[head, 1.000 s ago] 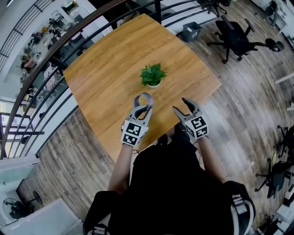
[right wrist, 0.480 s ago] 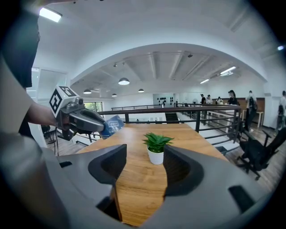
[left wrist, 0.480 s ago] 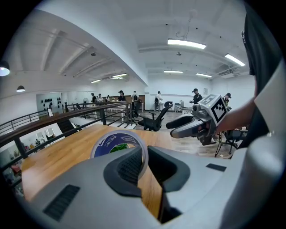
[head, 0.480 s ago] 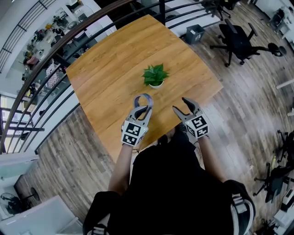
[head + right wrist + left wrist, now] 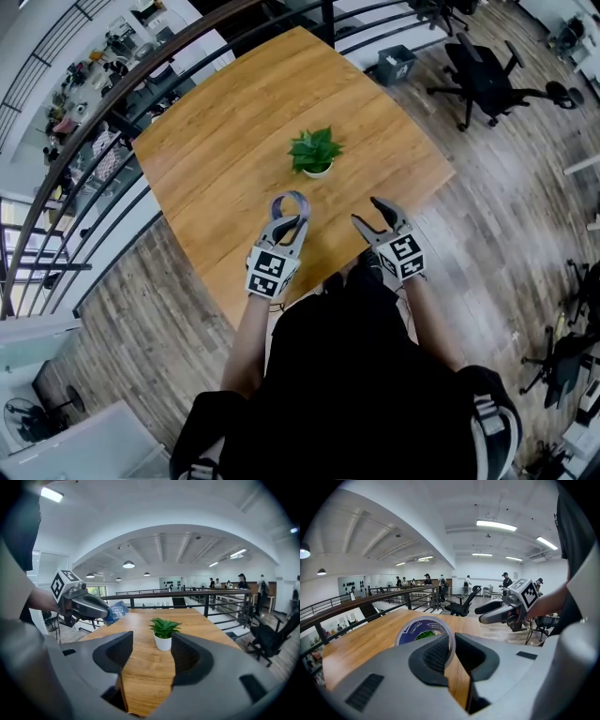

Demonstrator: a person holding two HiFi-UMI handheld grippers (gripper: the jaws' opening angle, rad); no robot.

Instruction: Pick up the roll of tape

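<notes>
The roll of tape [image 5: 423, 631] carries a blue label with white print, too small and blurred to read for certain. The marker cube [image 5: 528, 592] shows a black-and-white square code pattern.

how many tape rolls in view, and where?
1. The roll of tape is pinched by its rim in the left gripper, just short of the potted plant. The right gripper is open and empty. No other roll shows on the table.
</notes>
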